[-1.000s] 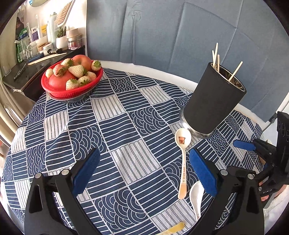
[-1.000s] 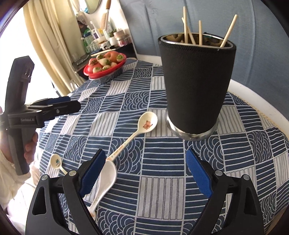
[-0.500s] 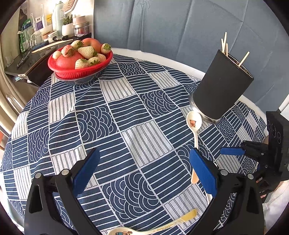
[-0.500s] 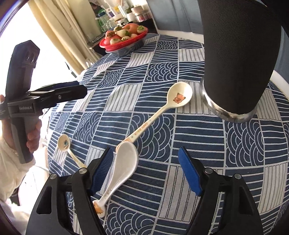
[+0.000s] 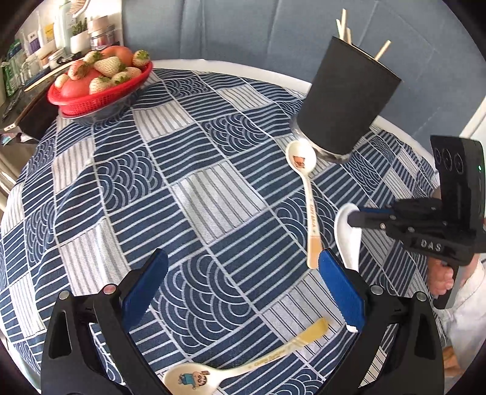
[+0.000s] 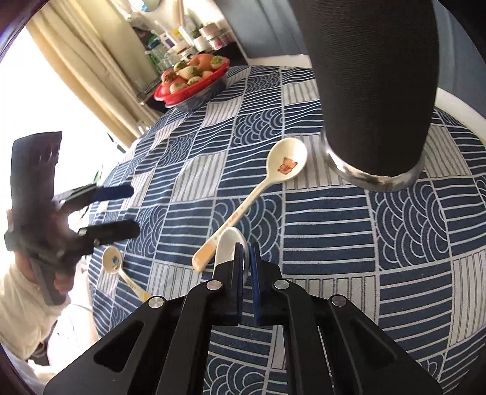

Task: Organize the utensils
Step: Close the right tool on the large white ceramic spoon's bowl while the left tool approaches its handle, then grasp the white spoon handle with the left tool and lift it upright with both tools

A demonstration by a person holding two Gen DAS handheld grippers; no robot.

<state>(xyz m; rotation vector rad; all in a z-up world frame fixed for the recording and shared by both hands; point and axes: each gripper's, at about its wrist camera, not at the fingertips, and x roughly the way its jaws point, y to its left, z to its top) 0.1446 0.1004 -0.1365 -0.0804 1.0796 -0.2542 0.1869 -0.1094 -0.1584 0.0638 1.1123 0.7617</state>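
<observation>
1. Your right gripper [image 6: 246, 256] has just been closing, and its blue-padded fingers [image 6: 240, 273] are now clamped on the rim of the plain white ceramic soup spoon [image 6: 226, 247]; the left wrist view shows the same spoon [image 5: 346, 234] pinched at its bowl by that gripper [image 5: 354, 217]
2. Whether the white spoon is off the cloth or touching it cannot be told
3. Your left gripper [image 5: 243, 288] hangs above the desk with its fingers [image 5: 340, 288] spread wide apart and nothing between them; seen from the right wrist it [image 6: 132, 209] is blurred, with the fingers also apart
4. The cream long-handled spoon with an orange animal print in its bowl [image 5: 305, 185] lies flat on the blue-and-white patterned tablecloth [image 5: 197, 188], its bowl just beside the base of the tall black cylindrical utensil holder with a metal foot ring [image 5: 346, 97]
5. Wooden chopsticks [image 5: 343, 27] stand in the holder
6. A second cream spoon with a cartoon figure and a yellow handle end [image 5: 243, 364] lies near the desk edge, below your left gripper
7. A red mesh basket of strawberries and apples [image 5: 100, 82] sits at the far side of the desk, well apart from the spoons
</observation>
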